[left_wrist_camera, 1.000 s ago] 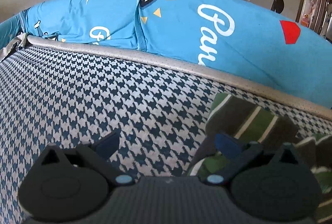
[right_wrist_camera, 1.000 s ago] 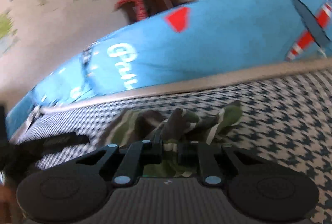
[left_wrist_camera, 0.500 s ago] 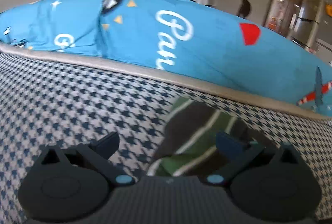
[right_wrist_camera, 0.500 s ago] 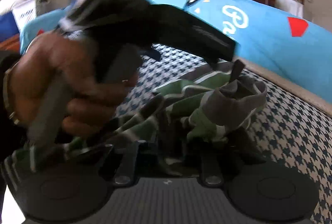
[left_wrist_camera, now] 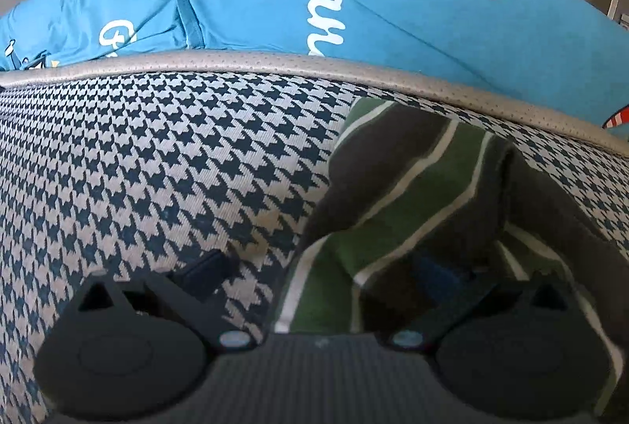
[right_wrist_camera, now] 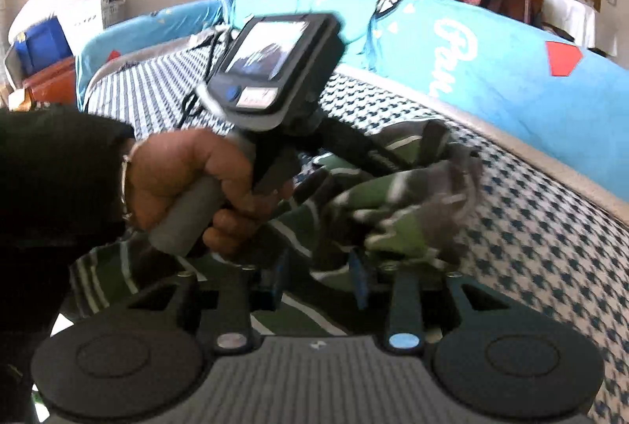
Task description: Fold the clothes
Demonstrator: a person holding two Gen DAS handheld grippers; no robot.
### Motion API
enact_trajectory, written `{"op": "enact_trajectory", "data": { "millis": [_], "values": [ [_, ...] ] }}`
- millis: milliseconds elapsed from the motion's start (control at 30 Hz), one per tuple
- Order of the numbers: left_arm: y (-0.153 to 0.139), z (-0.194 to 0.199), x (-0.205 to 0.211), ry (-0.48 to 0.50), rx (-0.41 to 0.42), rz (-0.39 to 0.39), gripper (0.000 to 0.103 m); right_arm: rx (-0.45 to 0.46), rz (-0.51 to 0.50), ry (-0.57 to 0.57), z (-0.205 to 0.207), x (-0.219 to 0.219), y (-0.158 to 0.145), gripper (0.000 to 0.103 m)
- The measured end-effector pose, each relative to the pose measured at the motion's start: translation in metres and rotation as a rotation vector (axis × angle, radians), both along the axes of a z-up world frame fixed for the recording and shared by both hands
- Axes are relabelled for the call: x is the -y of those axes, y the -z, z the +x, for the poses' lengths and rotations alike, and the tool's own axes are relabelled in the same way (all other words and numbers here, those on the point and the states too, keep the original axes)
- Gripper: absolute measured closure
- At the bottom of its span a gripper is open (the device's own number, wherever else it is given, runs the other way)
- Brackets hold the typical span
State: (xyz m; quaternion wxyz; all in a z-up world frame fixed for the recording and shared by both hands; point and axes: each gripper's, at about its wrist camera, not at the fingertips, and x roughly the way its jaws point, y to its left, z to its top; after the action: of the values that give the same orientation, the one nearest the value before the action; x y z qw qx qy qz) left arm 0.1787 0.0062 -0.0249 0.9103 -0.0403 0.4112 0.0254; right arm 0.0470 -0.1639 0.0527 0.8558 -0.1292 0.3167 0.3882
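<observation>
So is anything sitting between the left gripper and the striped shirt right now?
Nothing visible does. The left gripper is open and already at the striped shirt: the cloth lies between its fingers, partly over the right one, on the checked mattress. The blue sheet lies beyond the mattress edge, out of the way.

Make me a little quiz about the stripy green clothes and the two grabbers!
1. True or false: the left gripper has its jaws wide apart.
2. What pattern covers the mattress under the green striped garment? A) houndstooth B) polka dots C) plain red
3. Fill in: the right gripper is pinching the ____.
Key: 1 true; 2 A; 3 green striped garment.
</observation>
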Motion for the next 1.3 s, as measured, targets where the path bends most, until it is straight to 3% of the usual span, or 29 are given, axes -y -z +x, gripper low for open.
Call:
{"op": "enact_trajectory", "data": {
  "millis": [167,267,367,400,467,600,667,1067,1133,1167,1233,1300],
  "values": [
    [0.001,0.001,0.001,-0.011,-0.001,0.002,0.0,-0.002,0.115,0.13,0.012,0.037,-0.02,0.068],
    [0.001,0.001,0.001,-0.016,0.0,0.004,0.0,-0.042,0.215,0.256,0.027,0.053,-0.023,0.066],
    [0.0,-0.001,0.001,-0.017,0.0,0.005,0.0,-0.089,0.275,0.313,0.042,0.06,-0.026,0.066],
    [0.0,-0.001,0.001,-0.019,-0.001,0.003,0.0,-0.1,0.294,0.322,0.045,0.062,-0.026,0.064],
    [-0.001,0.0,0.0,-0.025,-0.008,-0.004,0.0,-0.122,0.328,0.341,0.05,0.065,-0.025,0.048],
    [-0.002,0.0,-0.002,-0.03,-0.018,-0.009,0.0,-0.166,0.39,0.379,0.055,0.073,-0.024,0.041],
    [-0.003,0.001,-0.004,-0.041,-0.022,-0.008,0.0,-0.183,0.418,0.409,0.06,0.075,-0.021,0.034],
    [-0.01,0.001,-0.022,-0.144,-0.048,-0.004,0.0,-0.367,0.514,0.512,0.112,0.055,0.032,0.031],
    [-0.012,0.001,-0.025,-0.161,-0.055,0.004,0.0,-0.336,0.494,0.49,0.11,0.045,0.03,0.038],
    [-0.015,0.002,-0.026,-0.166,-0.056,0.007,0.0,-0.316,0.481,0.476,0.108,0.04,0.028,0.052],
    [-0.021,0.004,-0.03,-0.172,-0.055,0.005,0.0,-0.275,0.455,0.449,0.104,0.028,0.024,0.069],
    [-0.03,0.004,-0.035,-0.182,-0.035,-0.009,0.0,-0.235,0.429,0.421,0.1,0.017,0.021,0.076]
  ]
}}
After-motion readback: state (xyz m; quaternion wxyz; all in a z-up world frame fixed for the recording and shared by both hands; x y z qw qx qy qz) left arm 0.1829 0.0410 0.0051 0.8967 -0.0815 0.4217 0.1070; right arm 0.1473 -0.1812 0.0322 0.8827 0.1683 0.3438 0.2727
